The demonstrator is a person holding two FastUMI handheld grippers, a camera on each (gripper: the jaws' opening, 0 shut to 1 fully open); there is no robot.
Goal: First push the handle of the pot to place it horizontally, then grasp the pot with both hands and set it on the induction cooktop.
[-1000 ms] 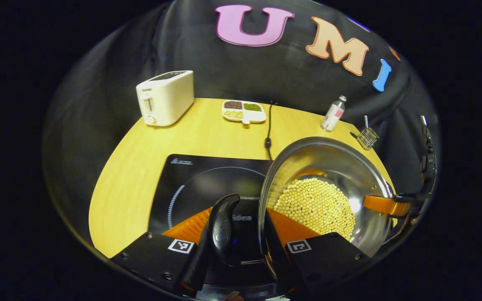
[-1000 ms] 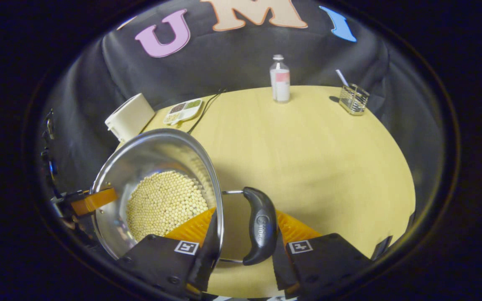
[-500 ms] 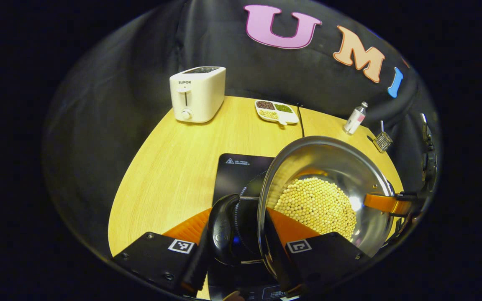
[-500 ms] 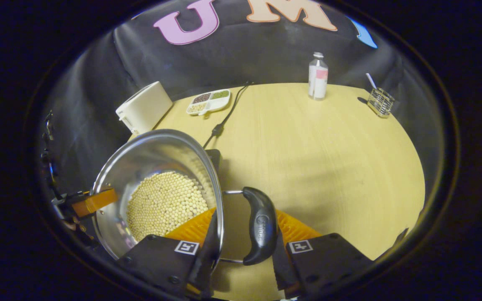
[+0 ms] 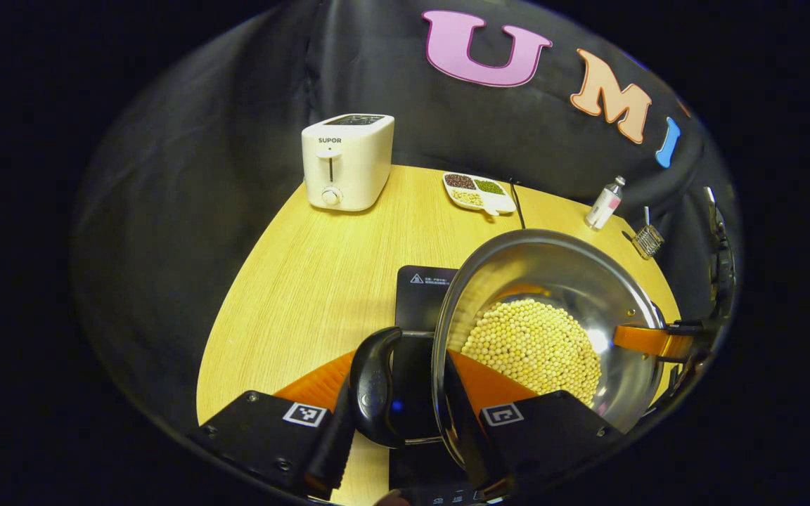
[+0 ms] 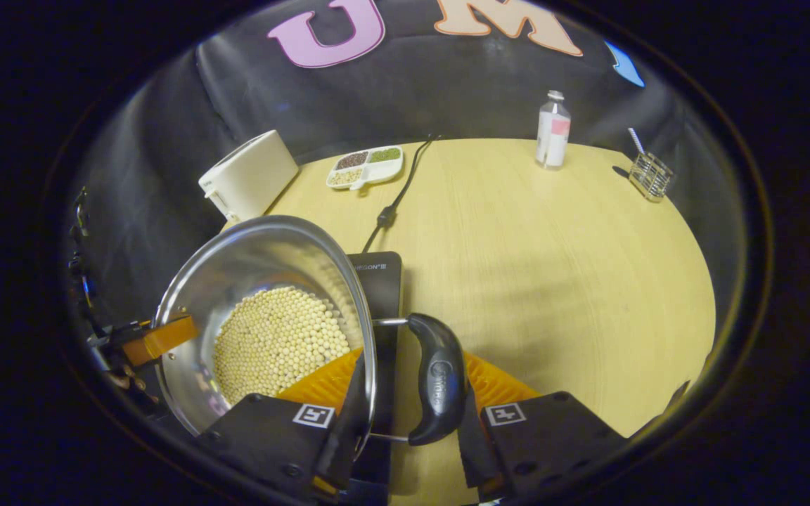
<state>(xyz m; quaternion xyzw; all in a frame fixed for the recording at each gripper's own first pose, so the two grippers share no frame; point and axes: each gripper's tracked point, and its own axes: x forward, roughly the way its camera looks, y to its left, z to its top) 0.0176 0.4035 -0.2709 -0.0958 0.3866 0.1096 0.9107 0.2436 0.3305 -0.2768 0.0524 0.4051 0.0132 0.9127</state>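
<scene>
The steel pot (image 5: 560,281) holds yellow beans (image 5: 531,344) and hangs tilted between both grippers. My left gripper (image 5: 396,383) is shut on its black left handle (image 5: 371,386), with the rim beside the inner finger. In the right gripper view, the right gripper (image 6: 413,369) is shut on the other black handle (image 6: 436,379) of the pot (image 6: 236,260). Each gripper also appears across the pot in the other's view: the right gripper (image 5: 658,342) and the left gripper (image 6: 148,339). The black induction cooktop (image 5: 422,288) (image 6: 378,277) lies mostly under the pot. Whether the pot touches it I cannot tell.
On the round wooden table (image 5: 306,281) (image 6: 553,267), a white toaster (image 5: 346,161) (image 6: 250,176) stands at the back left. A divided dish of beans (image 5: 479,192) (image 6: 366,165), the cooktop's cord (image 6: 401,190), a bottle (image 5: 605,202) (image 6: 553,130) and a wire holder (image 5: 647,239) (image 6: 651,174) line the back.
Both grippers have carried the pot to the left, over the cooktop. The cooktop now lies mostly under the pot, and its corner has come into the right gripper view.
</scene>
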